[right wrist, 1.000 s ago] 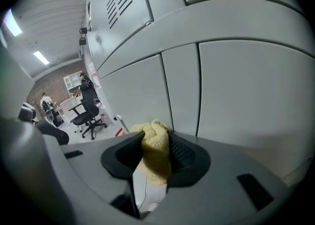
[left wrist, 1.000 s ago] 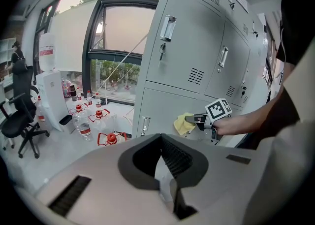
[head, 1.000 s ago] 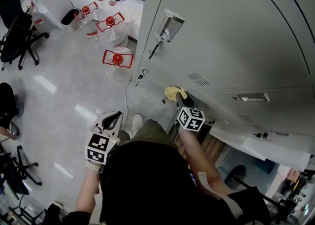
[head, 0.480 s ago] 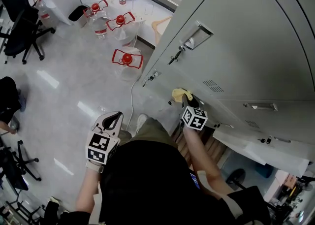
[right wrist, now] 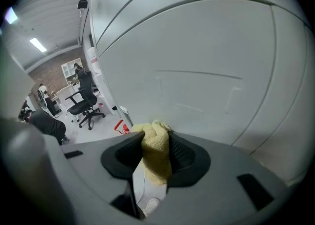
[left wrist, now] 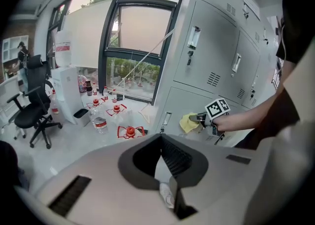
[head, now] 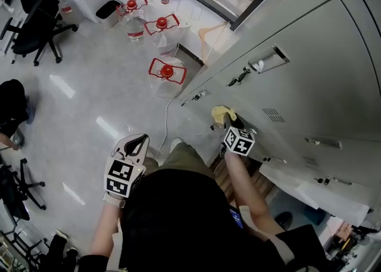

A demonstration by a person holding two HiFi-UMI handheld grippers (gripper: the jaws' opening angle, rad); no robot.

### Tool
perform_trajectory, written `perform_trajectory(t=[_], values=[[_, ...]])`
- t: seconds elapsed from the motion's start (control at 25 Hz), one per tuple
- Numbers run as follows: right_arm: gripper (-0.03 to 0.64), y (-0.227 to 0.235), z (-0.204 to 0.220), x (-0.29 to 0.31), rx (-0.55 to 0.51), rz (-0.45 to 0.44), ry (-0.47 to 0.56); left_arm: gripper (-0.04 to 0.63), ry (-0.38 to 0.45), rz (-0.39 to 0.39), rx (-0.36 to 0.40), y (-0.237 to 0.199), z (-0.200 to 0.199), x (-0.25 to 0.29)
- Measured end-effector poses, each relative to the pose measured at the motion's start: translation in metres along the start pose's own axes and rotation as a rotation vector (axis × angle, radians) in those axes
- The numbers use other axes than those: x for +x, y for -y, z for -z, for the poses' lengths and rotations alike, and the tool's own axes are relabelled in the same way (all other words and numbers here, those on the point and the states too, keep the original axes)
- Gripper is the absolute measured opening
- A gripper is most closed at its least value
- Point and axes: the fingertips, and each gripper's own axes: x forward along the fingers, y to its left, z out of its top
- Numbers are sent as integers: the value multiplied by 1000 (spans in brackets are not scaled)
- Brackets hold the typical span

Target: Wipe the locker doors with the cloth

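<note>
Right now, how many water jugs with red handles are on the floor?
3: first jug nearest the lockers, second jug beyond it, third jug farthest back. More may be hidden.

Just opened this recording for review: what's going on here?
A person holds a gripper in each hand. The right gripper is shut on a yellow cloth, held up at a grey locker door. The left gripper is shut and empty, hanging low over the floor, away from the lockers.
</note>
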Motion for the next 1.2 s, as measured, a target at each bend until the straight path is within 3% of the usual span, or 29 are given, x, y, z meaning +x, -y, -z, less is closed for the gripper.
perform_trajectory(t=[0.6,1.2], values=[[143,-94,-54,34,-76,-167,46,8,14,-63,-52,-35,3,-17],[143,-139,-59,76,-3,-225,-3,8,11,-143,-108,-57,15,-35]])
